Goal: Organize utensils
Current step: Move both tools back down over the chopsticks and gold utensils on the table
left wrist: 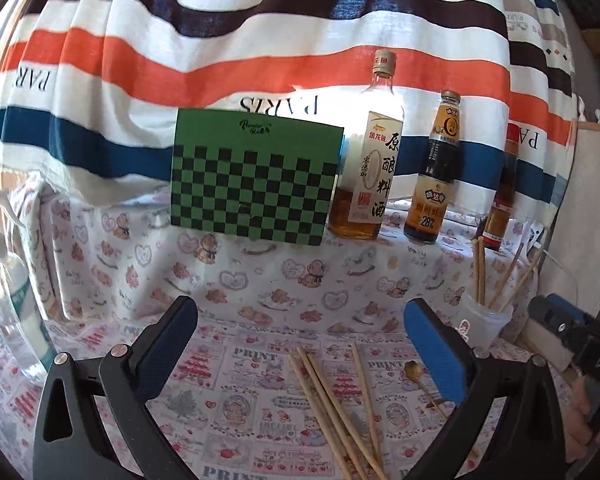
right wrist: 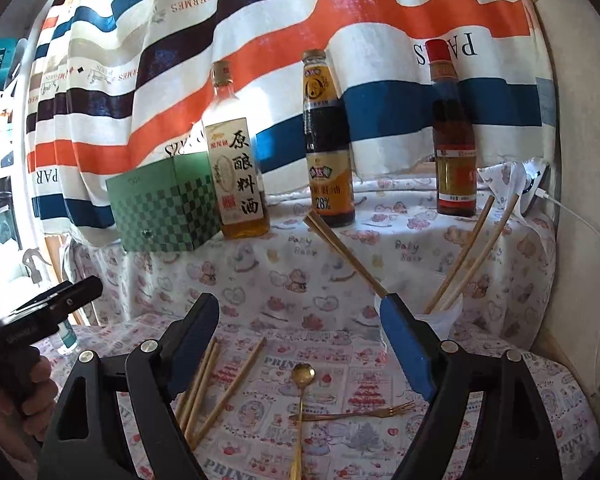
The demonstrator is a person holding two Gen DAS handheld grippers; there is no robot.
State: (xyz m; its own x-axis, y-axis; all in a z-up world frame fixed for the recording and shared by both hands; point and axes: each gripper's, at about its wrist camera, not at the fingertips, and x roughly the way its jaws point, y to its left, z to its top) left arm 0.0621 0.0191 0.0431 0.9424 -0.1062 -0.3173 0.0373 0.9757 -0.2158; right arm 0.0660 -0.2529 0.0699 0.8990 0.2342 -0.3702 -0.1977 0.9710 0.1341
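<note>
Looks like the pick-up stage of the sorting job — both claws hang over the loose stuff on the tabletop (right wrist: 500, 264), nothing grabbed yet. The left claw (left wrist: 300, 344) is spread wide open and empty, and the right claw (right wrist: 300, 344) is open too, nothing between its pads. A few chopsticks (left wrist: 332, 400) lie flat below the left one, long axis running near-to-far, fanned a bit. The gold spoon (right wrist: 300, 408) lies bowl away, handle toward us, and the fork (right wrist: 356, 412) sits crosswise, tines right. My guess for the next move: drop over one stick, pinch across it, and carry it to the white cup (right wrist: 444, 316) — some sticks already stand in there.
</note>
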